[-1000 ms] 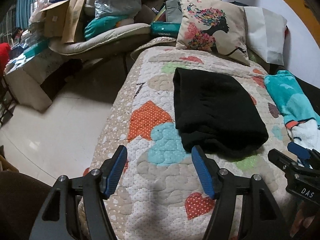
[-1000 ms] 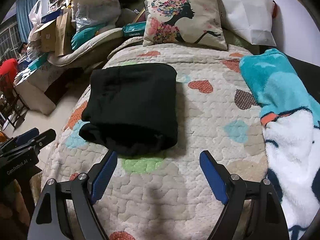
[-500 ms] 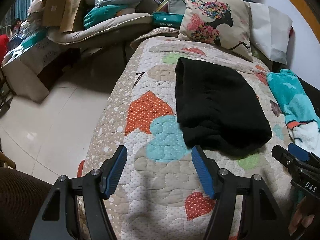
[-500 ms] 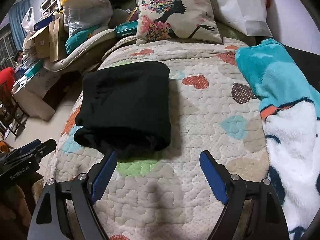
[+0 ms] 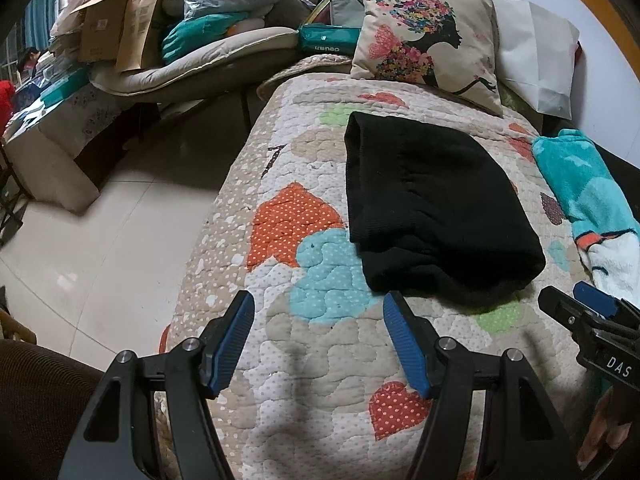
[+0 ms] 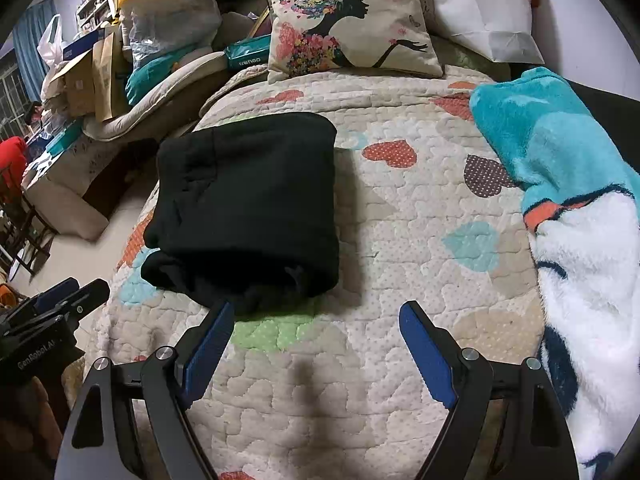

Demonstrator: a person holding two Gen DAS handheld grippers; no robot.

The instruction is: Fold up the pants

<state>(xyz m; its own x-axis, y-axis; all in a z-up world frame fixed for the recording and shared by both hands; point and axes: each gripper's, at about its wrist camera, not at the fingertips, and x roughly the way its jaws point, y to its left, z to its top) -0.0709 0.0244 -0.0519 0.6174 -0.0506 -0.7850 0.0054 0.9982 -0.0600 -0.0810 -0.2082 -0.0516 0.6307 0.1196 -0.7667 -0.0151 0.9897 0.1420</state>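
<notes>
So the bed (image 5: 280, 420) with the heart quilt is my workspace, and the black pants (image 6: 248, 208) lie on it already folded into a thick block, long axis running away from me. From my left gripper (image 5: 318, 338) they're at 1 o'clock, from my right gripper (image 6: 316, 350) at 11. Both sets of fingers are wide apart and empty; the right looks a touch nearer.

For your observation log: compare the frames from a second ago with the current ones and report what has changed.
Almost nothing: only slight camera drift. The left gripper and right gripper stay open and empty, short of the folded black pants, which lie unmoved on the quilt.
</notes>
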